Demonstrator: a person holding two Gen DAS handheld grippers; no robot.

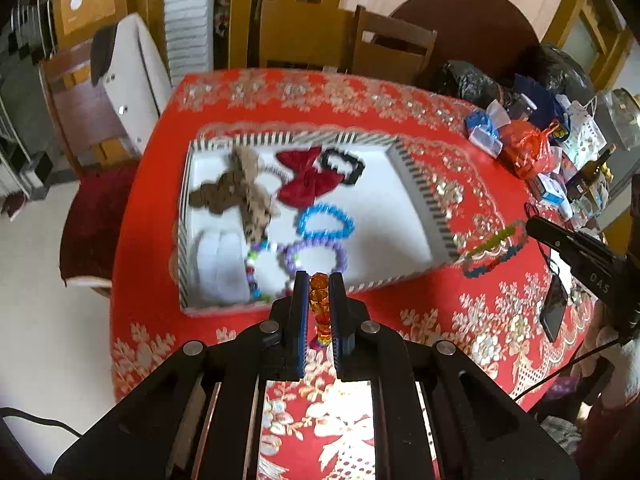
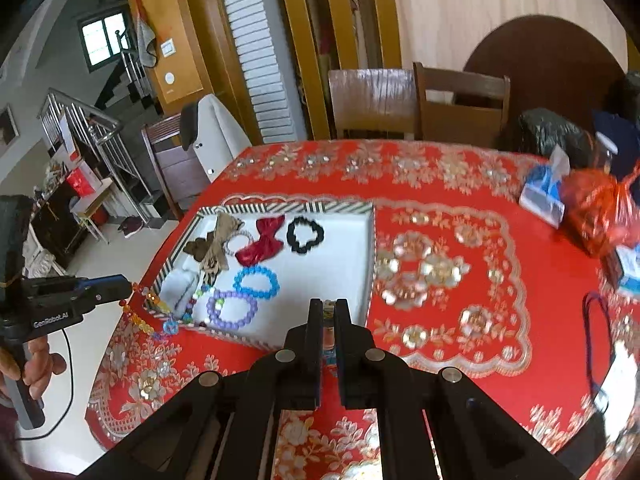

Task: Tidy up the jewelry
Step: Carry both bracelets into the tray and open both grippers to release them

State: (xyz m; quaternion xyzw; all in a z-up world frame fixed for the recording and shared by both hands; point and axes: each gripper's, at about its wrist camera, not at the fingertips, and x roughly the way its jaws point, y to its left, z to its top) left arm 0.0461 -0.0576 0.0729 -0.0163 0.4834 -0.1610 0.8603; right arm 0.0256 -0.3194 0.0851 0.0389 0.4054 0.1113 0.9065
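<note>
Amber bead strand (image 1: 319,307) pinched in left tongs (image 1: 319,280) – right tongs (image 2: 328,308) grip multicolour bracelet (image 1: 496,249).

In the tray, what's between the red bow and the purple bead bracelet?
The blue bead bracelet sits between red bow and purple bead bracelet, clearest in the left wrist view.

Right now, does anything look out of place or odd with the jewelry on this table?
One multicolored bracelet hangs outside the striped box, off its right corner, gripped by the right tool. The left tool grips an orange bead bracelet at the box's near edge. Nothing looks spilled or damaged.
</note>
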